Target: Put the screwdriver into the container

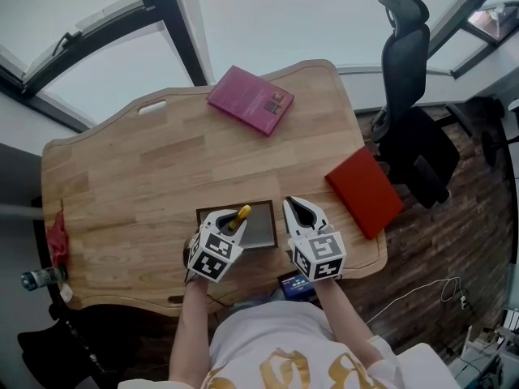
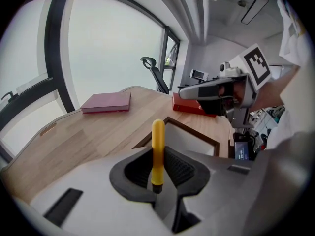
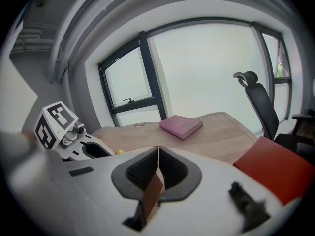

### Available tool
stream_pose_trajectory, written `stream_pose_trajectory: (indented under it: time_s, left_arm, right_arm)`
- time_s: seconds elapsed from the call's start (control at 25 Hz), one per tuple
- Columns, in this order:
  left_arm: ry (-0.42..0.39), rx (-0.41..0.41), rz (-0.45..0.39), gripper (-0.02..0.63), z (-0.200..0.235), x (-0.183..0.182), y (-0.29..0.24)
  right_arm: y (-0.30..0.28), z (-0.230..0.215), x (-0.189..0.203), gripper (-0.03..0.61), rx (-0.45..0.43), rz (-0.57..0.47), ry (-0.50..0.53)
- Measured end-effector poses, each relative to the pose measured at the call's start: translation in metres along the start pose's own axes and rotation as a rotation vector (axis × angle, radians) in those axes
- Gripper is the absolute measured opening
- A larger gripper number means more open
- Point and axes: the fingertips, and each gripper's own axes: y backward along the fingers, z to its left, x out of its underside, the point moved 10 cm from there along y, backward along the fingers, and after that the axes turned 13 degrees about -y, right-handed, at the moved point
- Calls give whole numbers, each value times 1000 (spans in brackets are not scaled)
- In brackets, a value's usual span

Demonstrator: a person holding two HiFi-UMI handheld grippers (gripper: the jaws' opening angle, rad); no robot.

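The screwdriver (image 1: 238,218) has a yellow handle and a black collar. My left gripper (image 1: 228,220) is shut on it near the collar, and the handle (image 2: 158,146) sticks out forward past the jaws. It hangs tilted over the near left part of the container (image 1: 274,225), a shallow dark-framed tray with a grey floor (image 2: 189,139). My right gripper (image 1: 298,209) is at the container's right side. Its jaws (image 3: 158,168) are shut on a thin brown wall (image 3: 150,195), which looks like the container's edge.
A pink book (image 1: 250,99) lies at the table's far side and a red book (image 1: 364,191) at its right edge. A black office chair (image 1: 409,112) stands beyond the right corner. A small device (image 1: 293,284) sits at the front edge, near the person's body.
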Motion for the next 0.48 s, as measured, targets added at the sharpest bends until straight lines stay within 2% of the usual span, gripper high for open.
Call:
stream_pose_trajectory:
  time_s: [0.48]
  left_arm:
    - [-75,41,65,78,-4,-3,-11]
  right_arm:
    - [-10,-5,9,32,6,41,-2]
